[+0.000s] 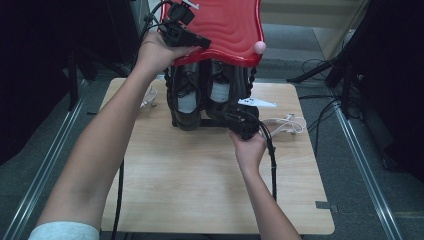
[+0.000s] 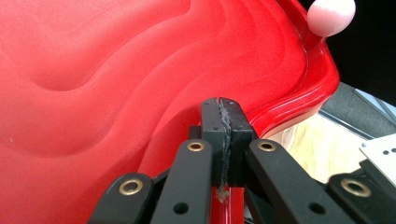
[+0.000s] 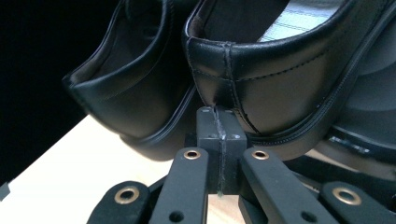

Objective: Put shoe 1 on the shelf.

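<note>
The landmark here is the red tray (image 1: 225, 30), which stands raised above the far half of the wooden table (image 1: 200, 175).

At the left edge of this tray, the left gripper (image 1: 197, 42) is held by the person's left hand (image 1: 157, 52). In the left gripper view its two black jaws are pressed flat together, and the red rim of the tray (image 2: 289, 107) lies just behind their tips; a thin strip of red shows low between the jaws, but whether they pinch the rim I cannot tell. At the right corner of the tray sits a small pink ball (image 1: 260, 47).

Directly under the tray stand two black leather shoes (image 1: 200, 97), side by side, with their openings up and light insoles visible inside.

Below the right part of the tray, at the near side of the shoes, is the right gripper (image 1: 239, 122) in the right hand (image 1: 249, 150). In the right gripper view its jaws are also closed against each other, with nothing between them, and their tips touch or nearly touch the heel seam of the nearer shoe (image 3: 280, 88).

To the right of the shoes, a white flat piece (image 1: 257, 103) and white cords (image 1: 287, 122) lie on the table.
</note>
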